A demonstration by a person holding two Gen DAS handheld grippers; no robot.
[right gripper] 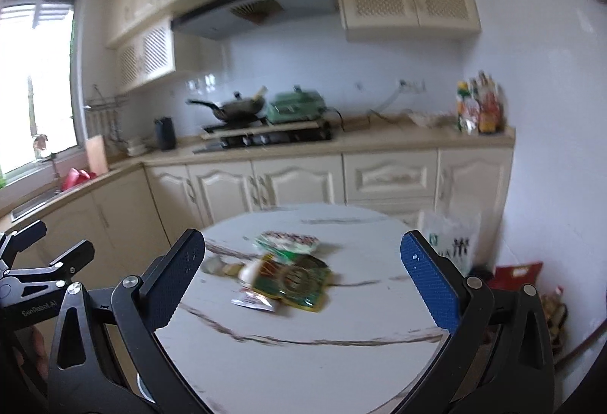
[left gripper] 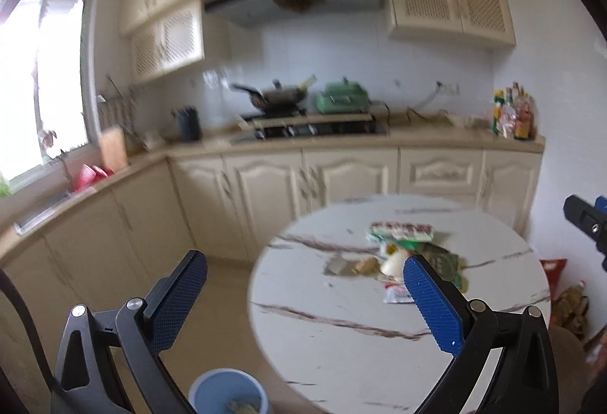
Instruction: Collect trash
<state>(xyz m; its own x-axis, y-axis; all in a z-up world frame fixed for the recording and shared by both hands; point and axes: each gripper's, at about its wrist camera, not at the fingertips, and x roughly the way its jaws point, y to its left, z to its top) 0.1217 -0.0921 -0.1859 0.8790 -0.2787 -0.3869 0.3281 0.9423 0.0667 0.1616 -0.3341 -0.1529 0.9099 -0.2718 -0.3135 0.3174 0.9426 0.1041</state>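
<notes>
One round table (right gripper: pixel 303 357), one blue bin (left gripper: pixel 227 389), two wide-open tongs (left gripper: pixel 303 264) (right gripper: pixel 302 247).

Glossy marble-patterned table (right gripper: pixel 303 357); shiny plastic wrappers (right gripper: pixel 296 277); matt blue plastic bin (left gripper: pixel 227 391).

Wrappers (right gripper: pixel 288 273) piled mid-table (right gripper: pixel 303 357); bin (left gripper: pixel 227 393) set on floor left of table; stove (right gripper: pixel 265 139) on counter behind.

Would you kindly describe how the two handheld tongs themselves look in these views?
Both match: the left tongs and right tongs have black angular linkage arms with silver pivot bolts, and flat textured pads, one dark navy, one bright blue. White lettering marks the left tongs' body in the right wrist view. A dark cable curves at the left view's edge.
</notes>
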